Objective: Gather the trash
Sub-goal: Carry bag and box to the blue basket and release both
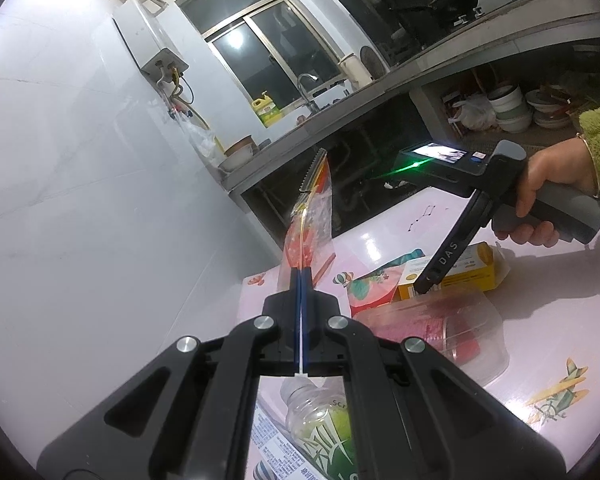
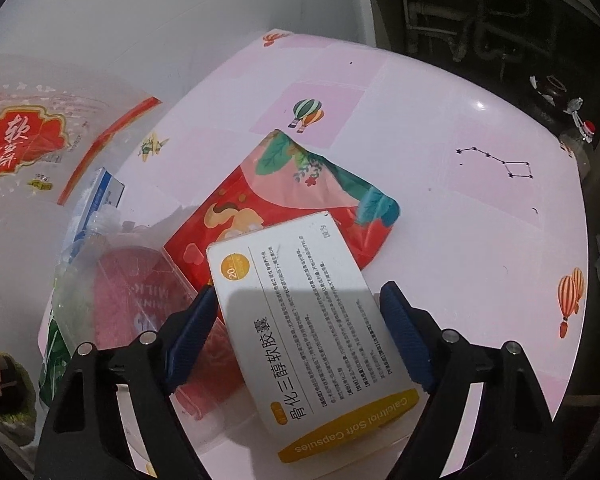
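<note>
The left tongs (image 1: 301, 276), at the centre of the left wrist view, are clamped tight on a clear printed plastic bag (image 1: 310, 216) that stands up toward the frame's middle. The right tongs (image 2: 298, 334) stand spread around a white and yellow capsule box (image 2: 312, 320), low in the right wrist view; whether the blue pads (image 2: 194, 330) touch it is unclear. The box lies on a red floral packet (image 2: 300, 192) on the pink counter (image 2: 460, 240), with a clear container (image 2: 140, 300) at lower left.

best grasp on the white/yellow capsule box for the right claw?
Grip the capsule box across its two long side edges, near mid-length, coming down from above. It lies flat, partly over the red pouch, so only the narrow width fits between the fingers. The right claw already straddles it that way, open.
</note>
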`<state>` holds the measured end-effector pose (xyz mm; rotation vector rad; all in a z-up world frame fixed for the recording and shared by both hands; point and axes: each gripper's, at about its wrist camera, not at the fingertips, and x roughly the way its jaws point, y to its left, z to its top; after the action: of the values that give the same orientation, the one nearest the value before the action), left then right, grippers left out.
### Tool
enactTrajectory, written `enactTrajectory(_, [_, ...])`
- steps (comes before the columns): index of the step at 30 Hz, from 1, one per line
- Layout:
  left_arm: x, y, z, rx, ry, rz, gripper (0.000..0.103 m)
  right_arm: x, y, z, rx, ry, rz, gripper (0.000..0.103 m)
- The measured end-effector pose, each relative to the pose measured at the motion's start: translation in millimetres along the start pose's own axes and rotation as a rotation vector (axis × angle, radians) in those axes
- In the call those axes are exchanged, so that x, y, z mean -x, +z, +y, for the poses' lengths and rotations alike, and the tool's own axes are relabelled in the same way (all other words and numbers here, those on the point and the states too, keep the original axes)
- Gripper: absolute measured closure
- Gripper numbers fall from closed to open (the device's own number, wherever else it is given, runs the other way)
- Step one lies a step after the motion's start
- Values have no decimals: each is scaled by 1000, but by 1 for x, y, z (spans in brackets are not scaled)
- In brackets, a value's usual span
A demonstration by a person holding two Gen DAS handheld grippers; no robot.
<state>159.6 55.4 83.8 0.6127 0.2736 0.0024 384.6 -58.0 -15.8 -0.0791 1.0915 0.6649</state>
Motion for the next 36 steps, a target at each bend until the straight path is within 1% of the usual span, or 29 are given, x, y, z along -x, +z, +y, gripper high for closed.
enactTrajectory(5, [2, 2, 0, -5, -3, -12, 103, 15, -9, -8, -30, -1, -51, 23])
enactTrajectory(9, [8, 6, -1, -7, -7, -31, 103, 39, -25, -21, -88, 7, -114, 24])
enactTrajectory(15, [15, 15, -8, -20, -28, -60, 103, 85, -60, -38, -210, -12, -240, 25])
enactTrajectory(17, [17, 17, -11, -26, -36, -71, 103, 101, -77, -44, -264, 2, -291, 25])
enactTrajectory(21, [22, 25, -18, -33, -55, -96, 103, 114, -101, -51, -337, 5, -333, 26])
enactTrajectory(24, [26, 32, -25, -42, -69, -109, 103, 127, -121, -55, -392, 24, -374, 26])
enactTrajectory(28, [33, 43, -36, -59, -90, -132, 103, 153, -149, -59, -457, 53, -465, 26])
enactTrajectory(31, [38, 55, -47, -62, -121, -151, 103, 173, -170, -63, -494, 58, -528, 26])
enactTrajectory(33, [43, 64, -58, -58, -152, -167, 103, 189, -191, -70, -529, 35, -568, 26])
enactTrajectory(36, [51, 80, -78, -37, -234, -187, 103, 206, -220, -79, -582, -9, -604, 26])
